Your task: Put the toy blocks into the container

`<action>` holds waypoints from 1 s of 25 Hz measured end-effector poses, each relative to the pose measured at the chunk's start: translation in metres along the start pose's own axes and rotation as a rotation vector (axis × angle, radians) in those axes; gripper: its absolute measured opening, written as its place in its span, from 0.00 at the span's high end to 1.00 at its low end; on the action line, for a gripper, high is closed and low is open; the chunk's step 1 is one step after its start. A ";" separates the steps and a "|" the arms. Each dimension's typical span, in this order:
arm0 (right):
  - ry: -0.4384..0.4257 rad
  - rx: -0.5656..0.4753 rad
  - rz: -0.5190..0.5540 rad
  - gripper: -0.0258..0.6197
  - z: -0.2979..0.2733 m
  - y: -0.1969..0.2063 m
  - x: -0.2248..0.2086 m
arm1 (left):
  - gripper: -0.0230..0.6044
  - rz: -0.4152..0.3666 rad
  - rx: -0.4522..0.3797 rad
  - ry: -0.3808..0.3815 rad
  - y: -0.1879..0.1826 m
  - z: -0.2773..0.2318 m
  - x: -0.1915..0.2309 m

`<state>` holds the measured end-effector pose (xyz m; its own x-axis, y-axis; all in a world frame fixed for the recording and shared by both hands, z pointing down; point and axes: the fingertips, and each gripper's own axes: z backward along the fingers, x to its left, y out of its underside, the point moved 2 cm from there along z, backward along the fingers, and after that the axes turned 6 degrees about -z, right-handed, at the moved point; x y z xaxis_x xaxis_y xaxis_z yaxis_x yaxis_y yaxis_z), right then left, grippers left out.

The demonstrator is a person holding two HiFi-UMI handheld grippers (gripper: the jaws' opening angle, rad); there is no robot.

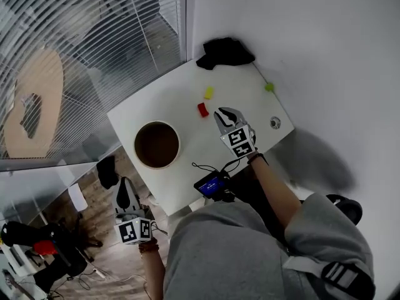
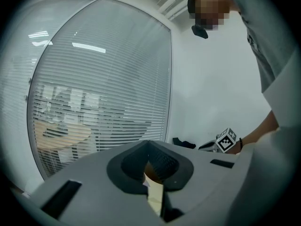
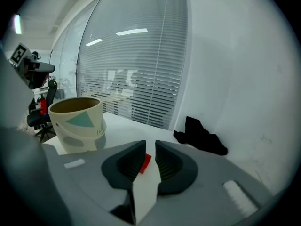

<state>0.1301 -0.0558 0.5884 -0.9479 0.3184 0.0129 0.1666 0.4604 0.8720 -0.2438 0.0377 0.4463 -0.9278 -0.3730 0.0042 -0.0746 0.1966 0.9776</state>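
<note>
A red block (image 1: 202, 109), a yellow block (image 1: 208, 92) and a green block (image 1: 269, 87) lie on the white table (image 1: 144, 108). The cream container (image 1: 157, 144) stands near the table's left front edge. My right gripper (image 1: 221, 113) hovers low just right of the red block. In the right gripper view its jaws (image 3: 150, 144) stand slightly open, and the red block (image 3: 145, 162) shows through the gap ahead, untouched. The container (image 3: 79, 124) is to the left there. My left gripper (image 1: 122, 183) hangs off the table's front left; its tips (image 2: 147, 144) meet with nothing held.
A black cloth (image 1: 225, 52) lies at the table's far edge against the white wall. A small round metal piece (image 1: 274, 122) sits at the right edge. A small device with a blue screen (image 1: 211, 184) and its cable rests at the near edge. A glass wall with blinds runs along the left.
</note>
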 end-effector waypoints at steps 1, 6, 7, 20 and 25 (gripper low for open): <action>-0.009 0.012 0.005 0.84 -0.004 0.005 0.001 | 0.95 -0.003 0.003 0.000 0.001 0.001 0.000; -0.052 0.074 0.047 0.81 -0.024 0.027 0.008 | 0.95 -0.030 0.010 0.008 -0.003 0.006 0.003; -0.064 0.089 0.052 0.81 -0.027 0.032 0.011 | 0.95 -0.032 0.012 0.002 -0.003 0.009 0.006; -0.301 0.209 0.375 0.68 -0.068 0.049 0.006 | 0.95 -0.020 0.024 -0.047 0.001 0.003 0.010; -0.460 0.241 0.534 0.59 -0.079 0.052 0.010 | 0.95 -0.007 0.031 -0.069 0.005 -0.005 0.005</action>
<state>0.1076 -0.0939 0.6719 -0.5209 0.8399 0.1525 0.6777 0.2984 0.6720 -0.2474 0.0325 0.4526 -0.9502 -0.3111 -0.0177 -0.0911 0.2229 0.9706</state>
